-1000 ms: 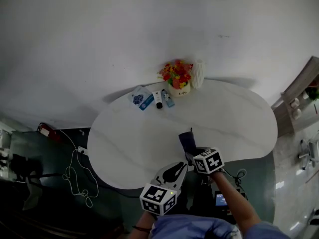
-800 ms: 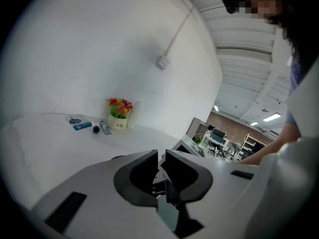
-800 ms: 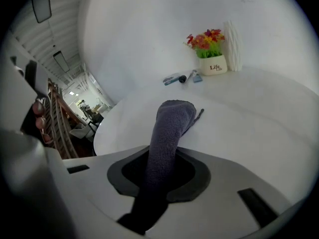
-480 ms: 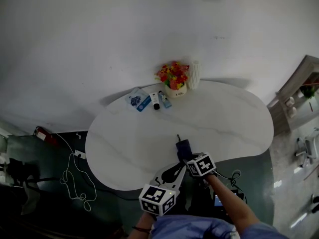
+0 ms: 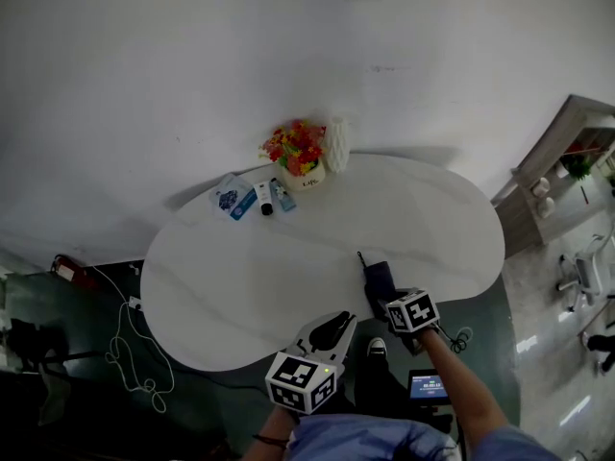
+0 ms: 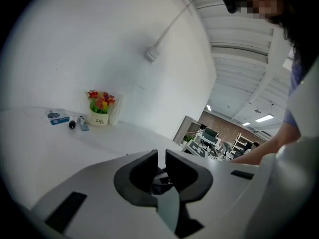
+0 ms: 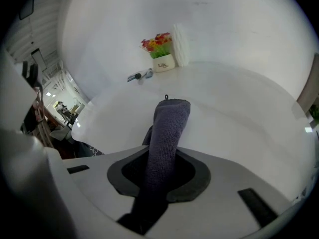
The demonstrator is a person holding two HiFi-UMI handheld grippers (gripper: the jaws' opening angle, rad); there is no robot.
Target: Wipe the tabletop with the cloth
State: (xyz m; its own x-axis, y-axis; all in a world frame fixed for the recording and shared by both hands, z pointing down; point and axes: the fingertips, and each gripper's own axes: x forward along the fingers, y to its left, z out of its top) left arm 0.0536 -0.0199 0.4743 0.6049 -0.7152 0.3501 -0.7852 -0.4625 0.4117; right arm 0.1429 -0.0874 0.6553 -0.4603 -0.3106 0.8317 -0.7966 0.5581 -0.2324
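White tabletop (image 5: 288,257), dark cloth (image 5: 377,279) near its front right edge
Right gripper (image 7: 160,169) clamped on the cloth, whose free end lies on the table surface; left gripper (image 6: 161,159) at the near edge, jaws almost together, nothing between them. Far side by the wall: flower pot (image 5: 300,166), then a packet (image 5: 231,198) and small tubes (image 5: 271,197)
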